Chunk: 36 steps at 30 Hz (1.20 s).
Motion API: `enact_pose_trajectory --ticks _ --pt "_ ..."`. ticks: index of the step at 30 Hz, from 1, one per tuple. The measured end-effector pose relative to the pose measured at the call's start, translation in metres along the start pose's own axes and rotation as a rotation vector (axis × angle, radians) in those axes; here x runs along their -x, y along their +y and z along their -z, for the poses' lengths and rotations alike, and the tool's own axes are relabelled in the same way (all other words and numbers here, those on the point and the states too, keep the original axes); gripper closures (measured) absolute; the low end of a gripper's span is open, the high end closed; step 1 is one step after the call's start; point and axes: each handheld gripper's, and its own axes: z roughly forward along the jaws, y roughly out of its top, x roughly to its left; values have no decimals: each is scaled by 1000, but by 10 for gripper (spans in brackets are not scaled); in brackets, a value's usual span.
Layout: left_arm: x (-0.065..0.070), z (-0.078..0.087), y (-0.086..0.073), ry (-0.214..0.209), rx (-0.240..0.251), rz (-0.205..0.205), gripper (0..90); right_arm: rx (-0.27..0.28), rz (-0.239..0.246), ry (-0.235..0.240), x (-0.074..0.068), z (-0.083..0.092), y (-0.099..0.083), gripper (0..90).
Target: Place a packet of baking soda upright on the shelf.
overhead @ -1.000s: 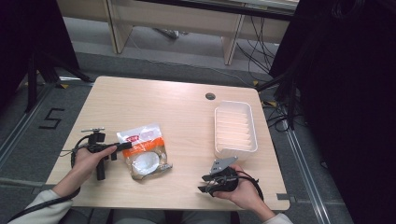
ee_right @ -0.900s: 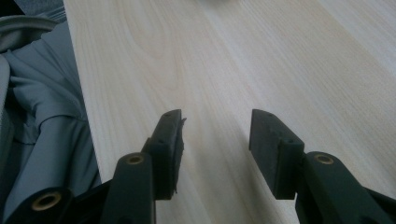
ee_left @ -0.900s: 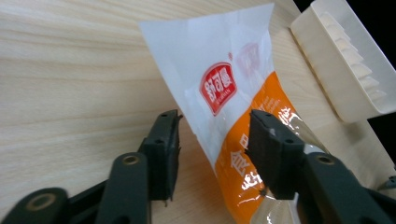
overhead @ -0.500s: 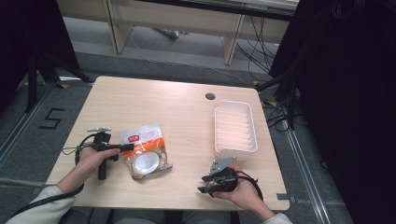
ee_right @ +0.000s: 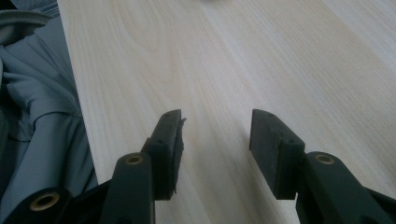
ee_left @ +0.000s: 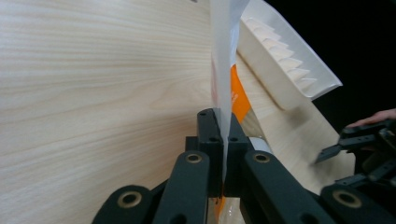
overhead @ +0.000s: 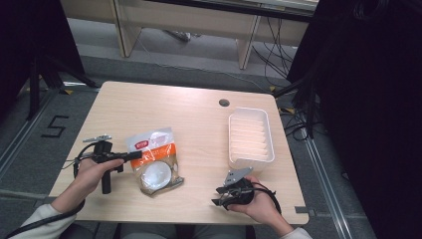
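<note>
A clear plastic bag (overhead: 154, 160) with an orange and white label and a round white item inside lies on the table's left front. My left gripper (overhead: 135, 155) is shut on the bag's near left edge. In the left gripper view, the thin film (ee_left: 224, 70) rises straight up from between the pressed pads of my left gripper (ee_left: 223, 126). My right gripper (overhead: 219, 195) rests in the hand near the front edge, right of the bag and pointing left. Its jaws stand open over bare wood, with nothing between them (ee_right: 215, 140).
An empty white ribbed tray (overhead: 250, 134) stands at the right, just behind the right hand, and also shows in the left gripper view (ee_left: 280, 65). A round cable hole (overhead: 224, 102) sits near the table's back edge. A grey sleeve (ee_right: 32, 116) lies beside the table's front edge.
The left jaws have closed on the bag's edge. The left hand has risen a little and lifted that edge. The right hand has kept still.
</note>
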Motion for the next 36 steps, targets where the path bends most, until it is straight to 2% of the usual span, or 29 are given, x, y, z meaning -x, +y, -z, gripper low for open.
enact_pose_trajectory --ticks 2,7,8,11,12,13,14,15,18,20,21,23,24,25,26,27,28,29,30,31,32,33,34,35,36 --pt "6 2 0 -10 7 -14 891 1 -16 14 0 1 0 541" --pt "20 6 0 -25 20 -34 891 10 -20 7 2 1 0 530" --pt "23 6 -1 -28 28 -33 891 5 -38 6 1 2 0 530" --pt "31 10 -3 -41 33 -58 891 3 -49 3 1 4 1 528" --pt "34 11 -4 -45 38 -63 891 16 -26 5 3 4 1 528" --pt "37 13 -6 -49 41 -77 892 16 -48 6 1 5 2 527" --pt "46 16 -9 -51 46 -111 892 23 -24 -5 2 6 4 526" --pt "46 16 -9 -51 46 -111 892 23 -24 -5 2 6 4 526" --pt "58 19 -13 -55 50 -163 892 27 -1 -15 0 6 11 521" --pt "64 20 -15 -61 52 -186 892 37 -4 -24 -1 7 12 521" --pt "65 20 -15 -69 53 -199 891 22 7 -27 0 10 17 519" --pt "70 21 -17 -68 52 -219 891 28 11 -38 2 13 23 515" --pt "74 22 -18 -52 52 -241 892 32 32 -64 4 17 31 513" --pt "74 22 -18 -52 52 -241 891 32 32 -64 4 17 31 513" --pt "75 22 -19 -56 53 -256 891 30 49 -78 7 21 43 509" --pt "76 22 -19 -58 51 -254 891 30 49 -78 7 21 43 509" --pt "77 22 -20 -58 52 -257 891 17 76 -81 9 23 54 501" --pt "78 23 -20 -57 50 -271 891 17 76 -81 9 23 54 501" --pt "80 23 -21 -56 52 -260 891 -7 95 -79 10 24 69 494" --pt "81 23 -21 -61 51 -276 891 -14 132 -68 12 23 77 487" --pt "81 23 -21 -70 50 -286 891 -14 132 -68 12 23 77 487" --pt "83 23 -22 -54 48 -280 891 -29 153 -84 13 24 93 477" --pt "84 23 -22 -67 48 -299 891 -36 172 -86 14 24 101 467" --pt "86 23 -22 -56 44 -318 891 -42 185 -83 15 24 109 458" --pt "86 23 -22 -56 44 -318 891 -42 185 -83 15 24 109 458"
